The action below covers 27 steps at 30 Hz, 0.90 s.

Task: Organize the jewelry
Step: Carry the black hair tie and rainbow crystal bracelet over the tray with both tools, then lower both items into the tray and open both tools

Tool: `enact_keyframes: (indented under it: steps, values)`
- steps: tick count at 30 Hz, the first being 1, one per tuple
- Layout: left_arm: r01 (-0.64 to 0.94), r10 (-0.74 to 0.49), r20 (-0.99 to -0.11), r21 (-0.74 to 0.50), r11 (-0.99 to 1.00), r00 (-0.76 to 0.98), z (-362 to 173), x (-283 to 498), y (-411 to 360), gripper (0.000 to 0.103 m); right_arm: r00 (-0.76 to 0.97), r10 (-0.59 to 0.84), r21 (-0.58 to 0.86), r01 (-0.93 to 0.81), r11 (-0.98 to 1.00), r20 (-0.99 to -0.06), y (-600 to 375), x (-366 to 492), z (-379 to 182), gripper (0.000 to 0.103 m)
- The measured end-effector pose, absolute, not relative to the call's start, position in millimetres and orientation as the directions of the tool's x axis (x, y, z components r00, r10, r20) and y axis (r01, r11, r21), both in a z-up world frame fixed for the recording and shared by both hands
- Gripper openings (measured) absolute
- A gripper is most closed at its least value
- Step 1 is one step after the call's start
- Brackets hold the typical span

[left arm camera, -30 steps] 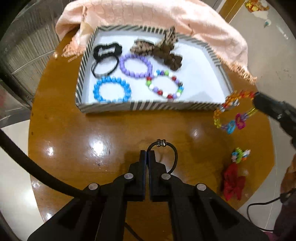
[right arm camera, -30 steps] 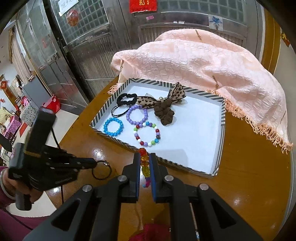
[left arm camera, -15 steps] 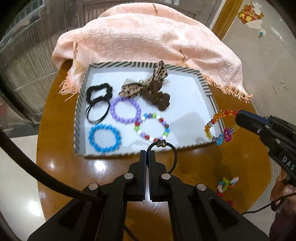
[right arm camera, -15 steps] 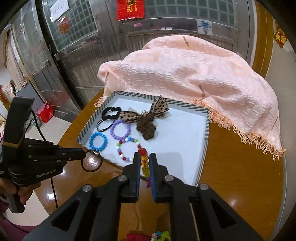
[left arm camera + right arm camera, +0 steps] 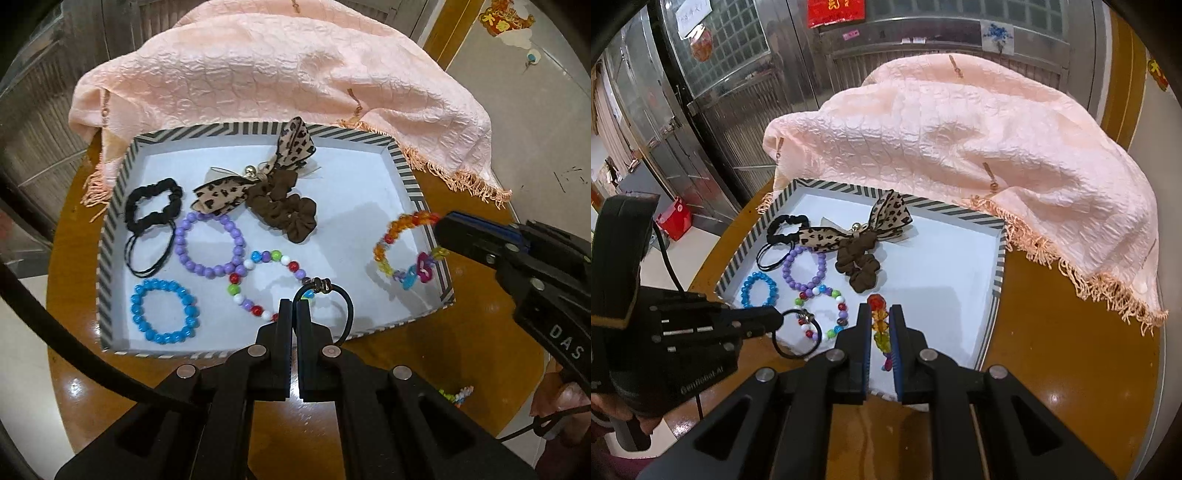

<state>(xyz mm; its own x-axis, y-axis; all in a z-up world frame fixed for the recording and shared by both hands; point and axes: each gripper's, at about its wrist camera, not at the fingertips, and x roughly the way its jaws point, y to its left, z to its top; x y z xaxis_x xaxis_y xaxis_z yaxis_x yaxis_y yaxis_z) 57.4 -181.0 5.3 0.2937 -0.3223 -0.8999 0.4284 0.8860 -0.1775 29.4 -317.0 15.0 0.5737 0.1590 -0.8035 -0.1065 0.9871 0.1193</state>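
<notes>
I'm pinching a black hair tie (image 5: 334, 295) in my left gripper (image 5: 294, 306) over the striped tray (image 5: 110, 236). My right gripper (image 5: 880, 314) is clamping a colorful beaded bracelet (image 5: 400, 251).

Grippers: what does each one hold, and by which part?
Left tool pinches the black hair tie by its band; right tool pinches the colourful bracelet by its beaded rim.

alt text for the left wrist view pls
The left claw pinches a black hair tie above a striped tray of bead bracelets and scrunchies, while the right claw holds a colourful charm bracelet over the tray's right side.
</notes>
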Motion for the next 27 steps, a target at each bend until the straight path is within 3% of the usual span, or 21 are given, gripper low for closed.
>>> enact_keyframes:
  steps: [12, 27]
  values:
    - [0.411, -0.339, -0.913, -0.226, 0.883, 0.227, -22.6, 80.2, -205.2, 0.002, 0.488, 0.230, 0.178, -0.152, 0.972, -0.842, -321.3, 99.7, -20.9, 0.009]
    - [0.378, -0.302, -0.929, -0.206, 0.903, 0.216, -43.8, 96.3, -215.6, 0.003, 0.445, 0.223, 0.223, -0.054, 0.973, -0.867, -343.9, 173.8, -72.4, 0.010]
